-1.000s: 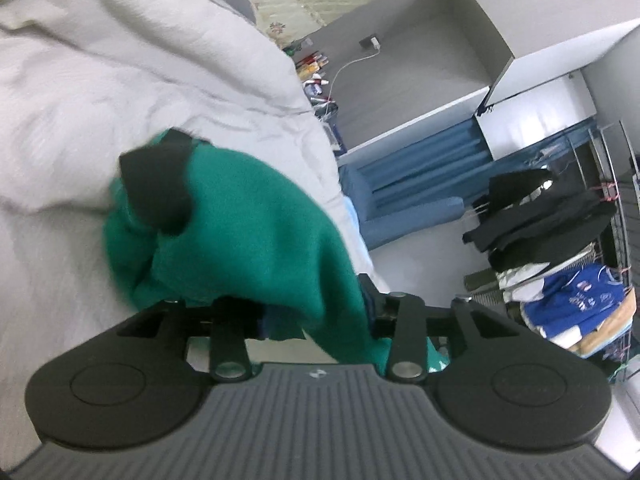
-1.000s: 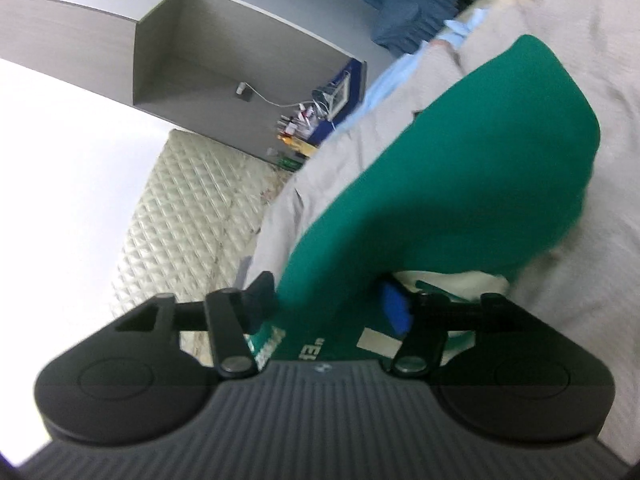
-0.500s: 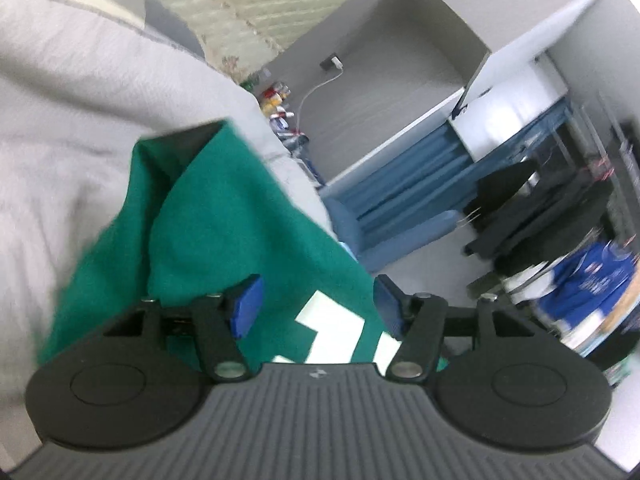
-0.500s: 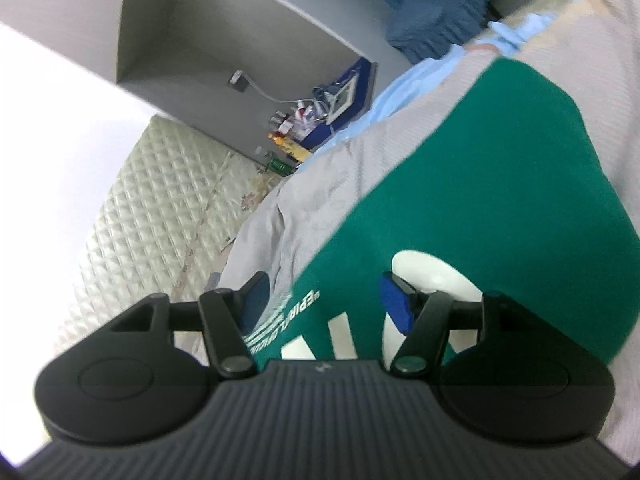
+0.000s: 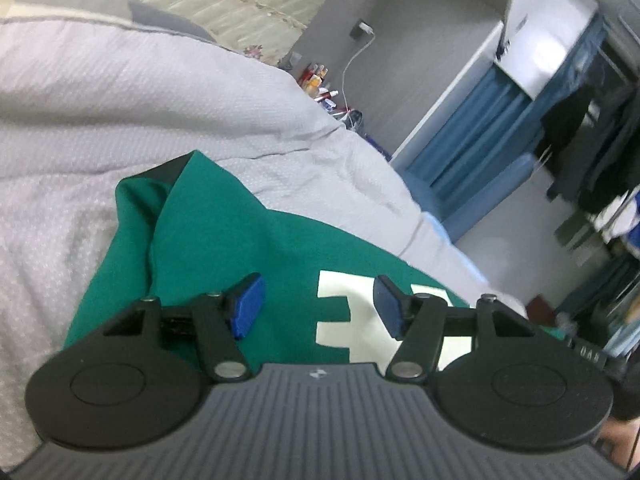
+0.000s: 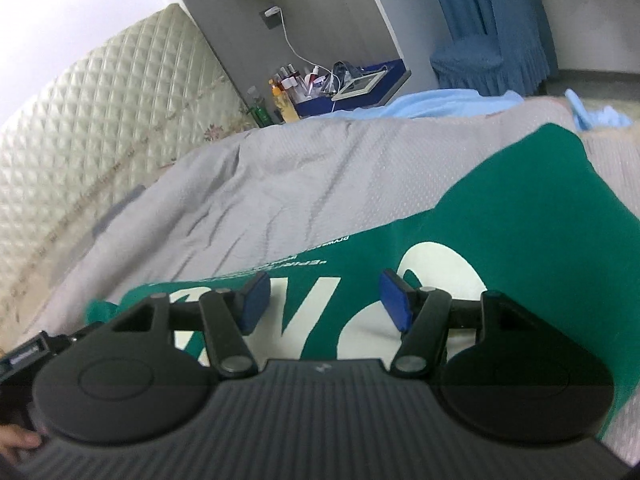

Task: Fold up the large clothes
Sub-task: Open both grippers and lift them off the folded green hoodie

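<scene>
A green shirt (image 5: 240,240) with large white letters lies spread on the grey bedspread (image 5: 120,92). One fold of it, with a dark cuff, runs up at the left in the left wrist view. My left gripper (image 5: 316,306) hovers over the letters, open, with nothing between its blue pads (image 5: 244,308). In the right wrist view the same green shirt (image 6: 520,208) lies flat with small white print along its far edge. My right gripper (image 6: 324,300) stands open above the white letters, its pads (image 6: 394,302) clear of the cloth.
A quilted headboard (image 6: 100,112) lines the far side of the bed. A nightstand with bottles (image 6: 304,84) stands by the wall. Blue curtains (image 5: 472,136), hanging dark clothes (image 5: 592,132) and a light blue cloth (image 6: 440,104) lie beyond the bed's edge.
Both grippers had green cloth bunched between their jaws a second ago. The shirt now lies flat on the bed, both jaws stand empty, and both grippers have rolled and sunk.
</scene>
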